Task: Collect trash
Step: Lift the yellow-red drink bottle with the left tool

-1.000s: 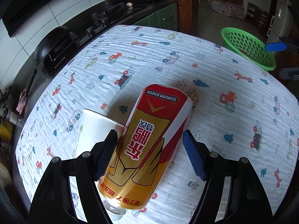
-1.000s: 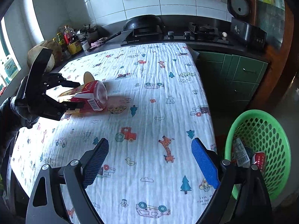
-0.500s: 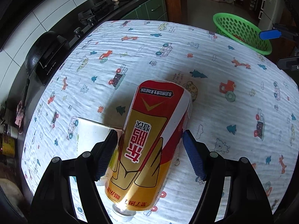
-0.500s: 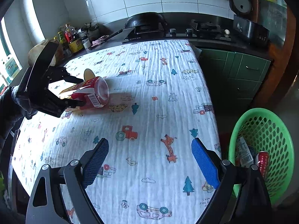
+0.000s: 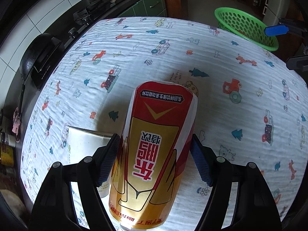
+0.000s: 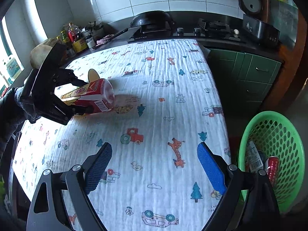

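A red and gold drink bottle (image 5: 154, 144) lies on its side between the fingers of my left gripper (image 5: 154, 154), base pointing away. Both blue pads (image 5: 108, 157) press its sides, so the gripper is shut on it. In the right wrist view the same bottle (image 6: 92, 96) is held at the table's left, tilted, with its base close to the cloth. A white paper container (image 5: 84, 144) lies just left of it, partly hidden. My right gripper (image 6: 154, 165) hangs open over the near right of the table, holding nothing.
A green perforated basket (image 6: 273, 134) stands on the floor off the table's right edge, with a red can (image 6: 272, 165) and wrappers inside. A printed cloth (image 6: 163, 100) covers the table. Behind it a counter carries a stove, a wok (image 6: 152, 18) and several bottles.
My left gripper has rolled slightly. The bottle now sits straighter between the pads, and the right pad has come up against its side. The right gripper has stayed put.
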Tool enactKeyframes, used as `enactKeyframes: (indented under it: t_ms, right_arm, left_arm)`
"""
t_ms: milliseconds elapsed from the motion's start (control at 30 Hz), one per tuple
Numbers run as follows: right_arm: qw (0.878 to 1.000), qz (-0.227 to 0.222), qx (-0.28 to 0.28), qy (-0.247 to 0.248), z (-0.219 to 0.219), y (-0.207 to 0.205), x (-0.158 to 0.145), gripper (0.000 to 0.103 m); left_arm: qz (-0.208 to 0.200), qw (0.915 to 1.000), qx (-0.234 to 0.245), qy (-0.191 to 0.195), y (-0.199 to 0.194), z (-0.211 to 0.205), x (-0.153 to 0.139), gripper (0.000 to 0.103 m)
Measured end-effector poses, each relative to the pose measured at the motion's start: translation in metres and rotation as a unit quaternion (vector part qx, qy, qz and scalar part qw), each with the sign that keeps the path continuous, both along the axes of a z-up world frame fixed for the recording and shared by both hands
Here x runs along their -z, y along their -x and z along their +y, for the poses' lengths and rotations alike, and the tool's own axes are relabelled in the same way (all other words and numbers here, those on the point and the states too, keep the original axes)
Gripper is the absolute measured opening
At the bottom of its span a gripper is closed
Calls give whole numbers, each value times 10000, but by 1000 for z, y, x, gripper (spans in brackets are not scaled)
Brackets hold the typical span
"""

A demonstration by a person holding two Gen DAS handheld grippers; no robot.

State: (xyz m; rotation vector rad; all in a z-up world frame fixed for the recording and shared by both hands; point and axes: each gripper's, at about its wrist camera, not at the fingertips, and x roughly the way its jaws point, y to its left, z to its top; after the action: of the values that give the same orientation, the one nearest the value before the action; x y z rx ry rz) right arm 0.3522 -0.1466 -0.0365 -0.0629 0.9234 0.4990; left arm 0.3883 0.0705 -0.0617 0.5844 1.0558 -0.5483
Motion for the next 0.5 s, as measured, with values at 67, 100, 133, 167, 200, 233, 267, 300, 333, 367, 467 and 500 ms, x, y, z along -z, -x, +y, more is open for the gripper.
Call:
enactKeyframes:
  t_ms: [67, 100, 133, 167, 200, 233, 267, 300, 333, 367, 467, 500]
  right_arm:
    - [10000, 1, -20, 6, 2, 1, 0, 87]
    - [10000, 10, -33, 4, 3, 1, 0, 87]
    - [10000, 10, -44, 17, 3, 2, 0, 87]
    - [10000, 1, -50, 33, 3, 2, 0, 87]
    - [10000, -5, -54, 37, 3, 2, 0, 87]
    - [10000, 1, -49, 30, 3, 2, 0, 87]
    - [10000, 7, -41, 20, 3, 2, -1, 87]
    - [10000, -3, -37, 14, 2, 3, -1, 87]
    - [10000, -15, -40, 10, 2, 3, -2, 87]
    - [10000, -10, -44, 8, 2, 4, -2, 87]
    - [10000, 6, -35, 14, 3, 4, -1, 87]
    - [10000, 5, -49, 17, 4, 5, -1, 87]
  left_arm:
    - [35, 10000, -35, 0, -3, 0, 2, 73]
    - [46, 10000, -45, 10, -4, -1, 2, 73]
    - [46, 10000, -46, -8, -4, -2, 4, 73]
    - [26, 10000, -45, -27, -5, -3, 5, 73]
    - [3, 10000, -58, -34, -4, -5, 5, 73]
    - [8, 10000, -78, -31, -4, -6, 6, 73]
    - [6, 9999, -112, -40, -4, -7, 8, 73]
    - [-35, 9999, -132, -43, -2, -8, 8, 73]
    - [-71, 9998, -159, -22, -1, -9, 8, 73]
    - [-96, 9997, -212, 37, 0, -10, 8, 72]
    - [-278, 9985, -470, 79, 6, -12, 7, 72]
    - [-324, 9975, -606, 151, 9, -11, 6, 72]
